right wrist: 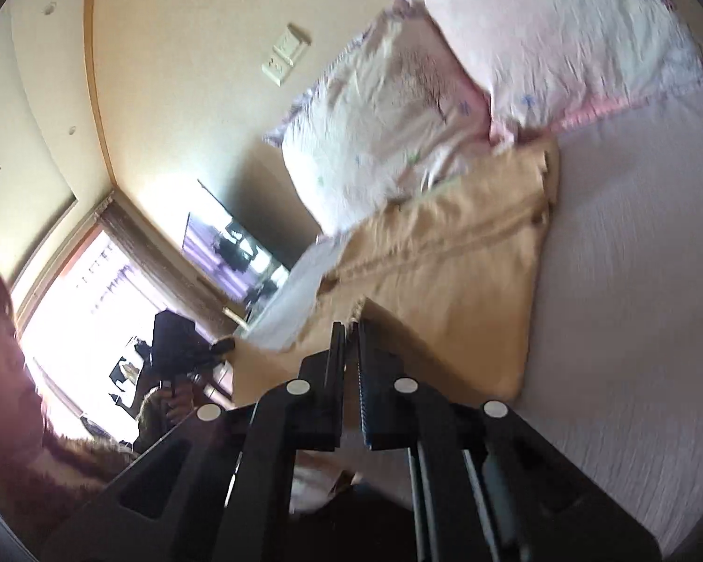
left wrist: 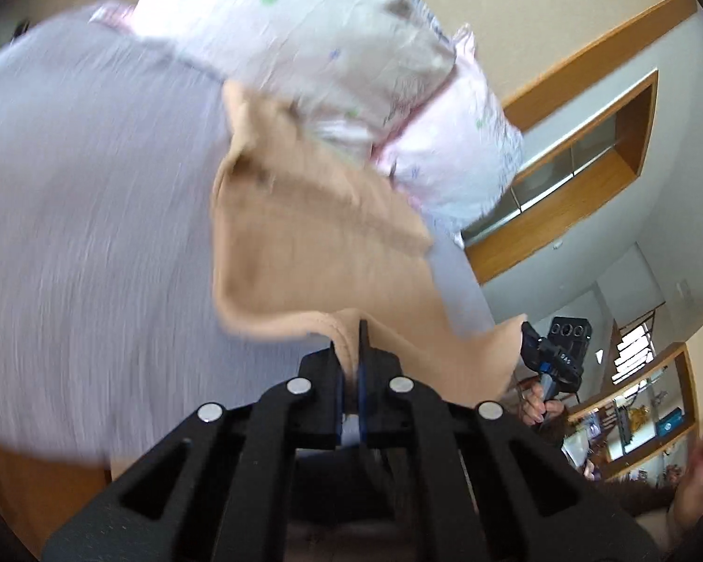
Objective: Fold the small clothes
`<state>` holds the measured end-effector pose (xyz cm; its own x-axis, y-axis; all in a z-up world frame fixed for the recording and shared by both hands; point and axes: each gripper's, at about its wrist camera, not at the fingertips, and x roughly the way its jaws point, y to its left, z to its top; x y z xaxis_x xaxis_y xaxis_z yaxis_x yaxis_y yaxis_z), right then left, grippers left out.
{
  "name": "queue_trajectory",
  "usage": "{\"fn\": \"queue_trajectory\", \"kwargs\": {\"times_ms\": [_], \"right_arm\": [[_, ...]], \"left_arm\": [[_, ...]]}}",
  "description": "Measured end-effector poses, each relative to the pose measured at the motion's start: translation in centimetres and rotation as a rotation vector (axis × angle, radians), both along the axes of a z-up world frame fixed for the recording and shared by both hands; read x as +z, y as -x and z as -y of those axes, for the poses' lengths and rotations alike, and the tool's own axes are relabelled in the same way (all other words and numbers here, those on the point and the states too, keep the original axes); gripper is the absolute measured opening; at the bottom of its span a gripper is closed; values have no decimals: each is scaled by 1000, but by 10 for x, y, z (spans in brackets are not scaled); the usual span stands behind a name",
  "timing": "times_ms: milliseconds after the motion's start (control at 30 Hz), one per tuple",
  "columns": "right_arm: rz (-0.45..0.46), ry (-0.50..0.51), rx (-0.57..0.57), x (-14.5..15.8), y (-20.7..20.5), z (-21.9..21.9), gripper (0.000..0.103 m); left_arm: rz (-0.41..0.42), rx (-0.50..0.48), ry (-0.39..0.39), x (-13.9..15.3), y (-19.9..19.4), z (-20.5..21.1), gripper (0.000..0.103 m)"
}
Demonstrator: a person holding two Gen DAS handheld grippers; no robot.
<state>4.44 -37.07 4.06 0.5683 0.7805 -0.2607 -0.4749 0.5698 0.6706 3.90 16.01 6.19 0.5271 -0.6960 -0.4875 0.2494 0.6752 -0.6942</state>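
A tan garment [left wrist: 304, 253] hangs partly lifted above the pale lilac bed sheet [left wrist: 84, 215]. My left gripper [left wrist: 351, 351] is shut on the garment's near edge. In the right wrist view the same tan garment [right wrist: 454, 271] stretches from the pillows toward me, and my right gripper [right wrist: 350, 342] is shut on its near edge. The right gripper also shows in the left wrist view [left wrist: 546, 356], held in a hand at the garment's far corner. The left gripper shows in the right wrist view [right wrist: 187, 342] as a dark shape against the window. Both views are blurred.
Two white-and-pink patterned pillows [left wrist: 332, 47] lie at the head of the bed, also in the right wrist view [right wrist: 515, 61]. A wooden wall shelf [left wrist: 581, 150] and a lower shelf with objects [left wrist: 642, 403] are beyond. A bright window [right wrist: 84, 309] and a wall switch [right wrist: 286, 54] are visible.
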Motion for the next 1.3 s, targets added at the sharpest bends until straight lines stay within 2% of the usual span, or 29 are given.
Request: {"fn": "queue_trajectory", "kwargs": {"times_ms": [67,133,200,233,267,333,367,433,533,633,700,767,800,833,933,1033,1167,1233,1300], "right_arm": [[25,-27,-107,18,-51,2,6],[2,-46,-235,20,-110,8,6],[-67,-39,-325,7,-171,9,6],[-144,-14,-309,-4,-196,6,6],[-222,-19,-254,-18,-210,4,6],[-306,-10,-111,-35,-210,-9,8],[-297,45,-27,-37,-197,-21,10],[-270,177,64,-34,-170,-42,30],[-250,299,207,-27,-156,-77,49],[-266,367,345,-25,-164,-110,53],[-301,412,387,-34,-179,-127,53],[-333,454,416,-44,-183,-138,51],[-317,467,419,-45,-182,-142,33],[-297,474,423,-45,-181,-142,8],[-217,479,378,-33,-172,-139,8],[-149,464,281,-11,-175,-122,8],[-92,324,132,19,-205,-78,7],[-53,334,43,25,-218,-67,6],[-72,325,-44,21,-238,-55,6]], "left_arm": [[9,47,4,13,-55,3,4],[-31,122,18,9,-120,6,4],[-90,188,14,-6,-175,7,4],[-127,213,-9,-19,-199,8,4],[-175,234,-16,-33,-215,7,4],[-250,216,94,-57,-222,4,4],[-249,202,94,-59,-222,4,4],[-220,175,64,-58,-214,6,4],[-207,161,69,-57,-210,5,4],[-192,156,37,-51,-215,8,4],[-197,161,43,-51,-220,9,4],[-200,167,46,-52,-221,7,4],[-200,169,47,-52,-221,6,5],[-199,170,49,-51,-220,5,5],[-188,173,44,-48,-217,1,5],[-167,185,50,-39,-218,-6,5],[-132,206,39,-26,-235,-6,5],[-140,214,16,-26,-247,-2,5],[-158,226,-7,-31,-262,3,5]]}}
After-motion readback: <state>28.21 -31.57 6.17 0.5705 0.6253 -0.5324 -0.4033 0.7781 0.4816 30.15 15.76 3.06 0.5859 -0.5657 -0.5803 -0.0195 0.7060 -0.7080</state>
